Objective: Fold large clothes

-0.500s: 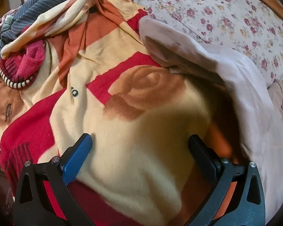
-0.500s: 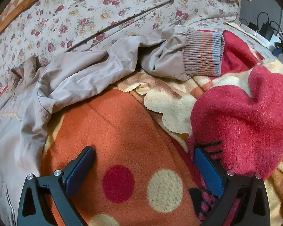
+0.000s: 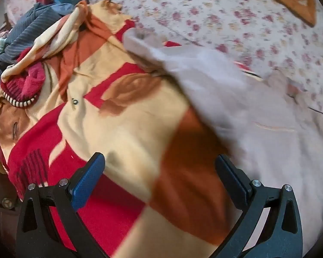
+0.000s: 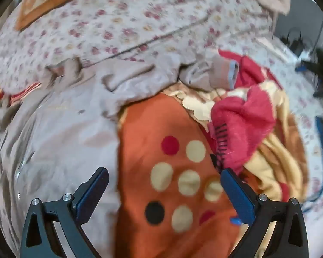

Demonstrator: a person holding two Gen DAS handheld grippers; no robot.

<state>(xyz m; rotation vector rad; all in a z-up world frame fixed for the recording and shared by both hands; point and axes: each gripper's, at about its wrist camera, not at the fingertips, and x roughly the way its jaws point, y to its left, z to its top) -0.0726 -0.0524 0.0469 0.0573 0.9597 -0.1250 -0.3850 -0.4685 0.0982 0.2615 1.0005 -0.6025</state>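
Left gripper point(image 3: 159, 178) spread wide above patterned blanket point(image 3: 122, 129), nothing gripped, right gripper point(image 4: 164, 189) likewise wide, pale jacket point(image 4: 60, 137) draped over blanket, floral sheet point(image 4: 129, 21) beyond

— Seen behind it all? A wide bed under a pale floral-print bedsheet point(image 3: 236, 17), scattered with small red and yellow blossoms, filling the view from ten to three o'clock.
— And at one o'clock from the left wrist?
— An orange and cream patterned cushion corner point(image 3: 290, 0), lying on that sheet; found again at ten o'clock from the right wrist point(image 4: 47, 2).
— Past the bed's edge?
— At two to three o'clock from the right wrist, a grey wall point(image 4: 303, 10) with tangled black cables and plugs point(image 4: 312, 64), blurred. 
— Light?
— Warm, soft, casting dim shadows; source not visible.
— Floor?
— Cannot tell.
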